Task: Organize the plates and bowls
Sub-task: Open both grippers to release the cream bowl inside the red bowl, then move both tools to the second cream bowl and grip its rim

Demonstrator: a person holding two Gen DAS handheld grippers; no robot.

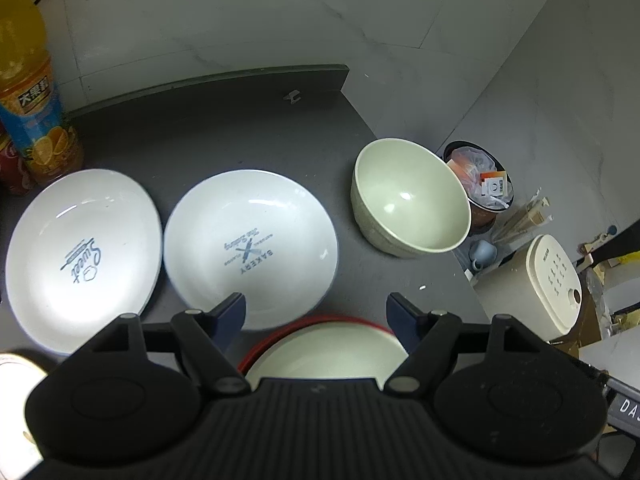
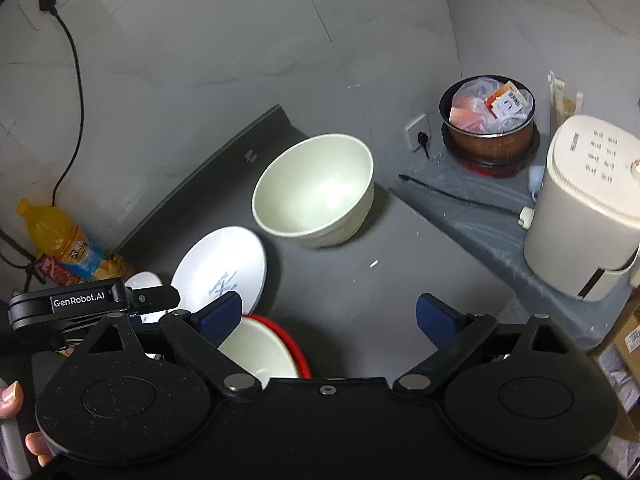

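Both tools stand open and empty: left tool, right tool. Red-rimmed bowl, green bowl and two plates sit mouth-up on the bench.

An orange juice bottle is standing at the far left of the dark bench, a red can beside it. Right of the bench, a cream rice cooker is sitting near a bag-stuffed pot.

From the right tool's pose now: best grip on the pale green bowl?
Probably the rim. The pale green bowl stands upright and empty, walls too wide to span. Come from above on its near side, one finger inside, one outside. The right tool is open and nearest it.
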